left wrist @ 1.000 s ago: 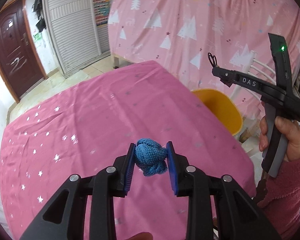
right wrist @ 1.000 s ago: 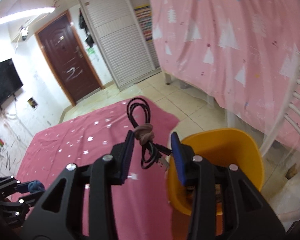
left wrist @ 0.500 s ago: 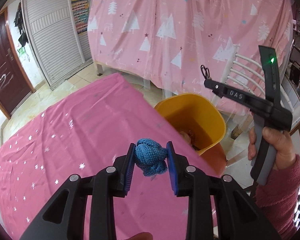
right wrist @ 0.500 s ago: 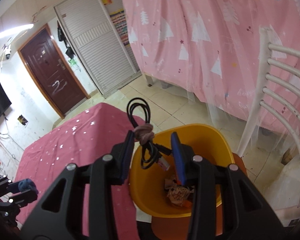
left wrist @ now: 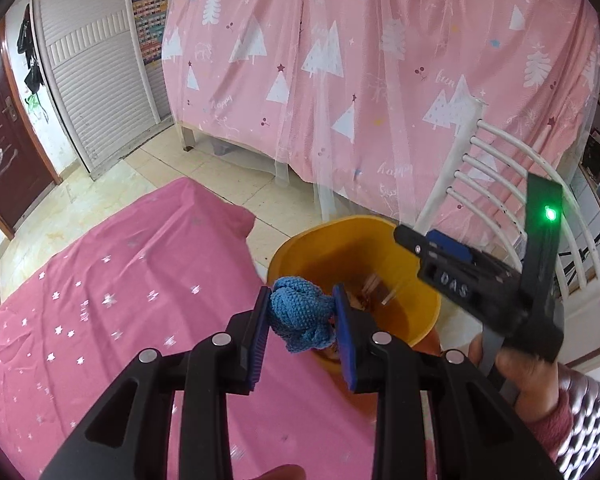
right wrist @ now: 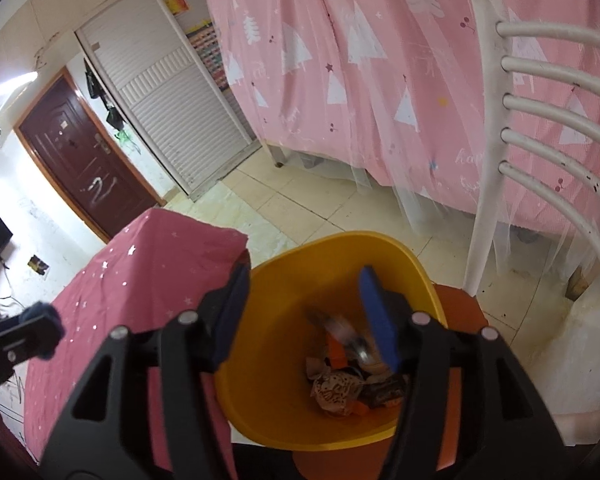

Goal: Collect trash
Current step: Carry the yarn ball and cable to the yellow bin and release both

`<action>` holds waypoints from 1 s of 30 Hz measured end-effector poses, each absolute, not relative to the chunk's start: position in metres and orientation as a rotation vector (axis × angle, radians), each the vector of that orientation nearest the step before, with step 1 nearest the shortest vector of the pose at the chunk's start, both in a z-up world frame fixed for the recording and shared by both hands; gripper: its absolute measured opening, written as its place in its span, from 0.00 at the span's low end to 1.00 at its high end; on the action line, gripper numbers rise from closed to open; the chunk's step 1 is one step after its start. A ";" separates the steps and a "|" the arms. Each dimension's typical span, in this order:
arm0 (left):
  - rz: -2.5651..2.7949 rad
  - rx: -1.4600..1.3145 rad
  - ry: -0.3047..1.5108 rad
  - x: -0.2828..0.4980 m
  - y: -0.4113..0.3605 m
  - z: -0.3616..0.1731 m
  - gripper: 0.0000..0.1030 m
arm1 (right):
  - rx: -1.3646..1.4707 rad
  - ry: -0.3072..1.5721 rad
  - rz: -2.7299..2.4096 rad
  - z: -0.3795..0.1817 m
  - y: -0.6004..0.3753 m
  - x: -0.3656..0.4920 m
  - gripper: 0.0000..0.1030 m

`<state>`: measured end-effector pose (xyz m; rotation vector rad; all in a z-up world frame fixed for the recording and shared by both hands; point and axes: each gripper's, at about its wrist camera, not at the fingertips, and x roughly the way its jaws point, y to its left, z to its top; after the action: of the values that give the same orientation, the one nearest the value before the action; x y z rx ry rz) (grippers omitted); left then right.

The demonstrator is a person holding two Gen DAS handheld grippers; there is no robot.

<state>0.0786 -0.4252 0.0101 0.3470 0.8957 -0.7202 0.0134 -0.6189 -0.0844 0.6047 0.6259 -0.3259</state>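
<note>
My left gripper point(left wrist: 300, 295) is shut on a blue knitted ball point(left wrist: 300, 318), held over the table's edge just short of the yellow bin point(left wrist: 340, 227). In the right wrist view my right gripper point(right wrist: 304, 274) hovers over the bin point(right wrist: 284, 320) with its jaws opening and nothing between the pads. Below them a blurred dark cable point(right wrist: 346, 330) is falling onto the crumpled trash point(right wrist: 336, 392) at the bottom. The left wrist view shows the right gripper point(left wrist: 424, 240) above the bin's right rim, with a hand point(left wrist: 528, 376) on its handle.
A pink star-print cloth covers the table point(left wrist: 120, 300) left of the bin. The bin stands on the red seat point(right wrist: 456, 308) of a white chair point(right wrist: 488, 160). Behind are a pink tree-print curtain point(left wrist: 380, 80), tiled floor, a white shutter and a brown door point(right wrist: 80, 160).
Both grippers moved right from the table to the bin. The right gripper sank over it, opened and let go of the cable, which now drops inside. The left still grips the ball.
</note>
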 end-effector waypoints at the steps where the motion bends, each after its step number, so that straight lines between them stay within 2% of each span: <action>1: -0.721 0.342 0.902 0.081 -0.430 0.008 0.24 | 0.614 0.621 -0.328 -0.085 -0.621 0.012 0.53; 9: -0.759 0.278 0.951 0.099 -0.462 -0.007 0.24 | 0.667 0.580 -0.355 -0.086 -0.636 -0.007 0.54; 12: -0.780 0.239 0.958 0.102 -0.465 -0.010 0.27 | 0.672 0.572 -0.355 -0.084 -0.636 -0.007 0.54; 14: -0.796 0.220 0.956 0.101 -0.465 -0.010 0.41 | 0.665 0.570 -0.352 -0.083 -0.633 -0.007 0.54; 15: -0.800 0.214 0.952 0.100 -0.465 -0.009 0.58 | 0.659 0.571 -0.351 -0.083 -0.632 -0.006 0.54; 16: -0.798 0.212 0.945 0.099 -0.464 -0.009 0.70 | 0.653 0.573 -0.351 -0.082 -0.629 -0.005 0.54; 19: -0.777 0.216 0.921 0.096 -0.459 -0.006 0.76 | 0.643 0.574 -0.348 -0.081 -0.626 -0.002 0.59; 23: -0.767 0.199 0.908 0.096 -0.445 0.000 0.79 | 0.623 0.572 -0.350 -0.077 -0.622 -0.002 0.61; 24: -0.766 0.193 0.902 0.095 -0.438 0.002 0.80 | 0.606 0.573 -0.357 -0.075 -0.619 -0.001 0.64; 26: -0.763 0.194 0.888 0.095 -0.430 0.006 0.82 | 0.568 0.576 -0.374 -0.071 -0.613 0.000 0.76; 28: -0.753 0.176 0.862 0.095 -0.415 0.012 0.89 | 0.552 0.572 -0.373 -0.066 -0.608 0.002 0.84; 30: -0.745 0.153 0.841 0.093 -0.398 0.017 0.90 | 0.535 0.563 -0.366 -0.060 -0.600 0.002 0.88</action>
<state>0.0931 -0.3983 0.0173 0.1528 0.8407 -0.7453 0.0023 -0.6001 -0.0601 0.5348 0.5628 -0.3663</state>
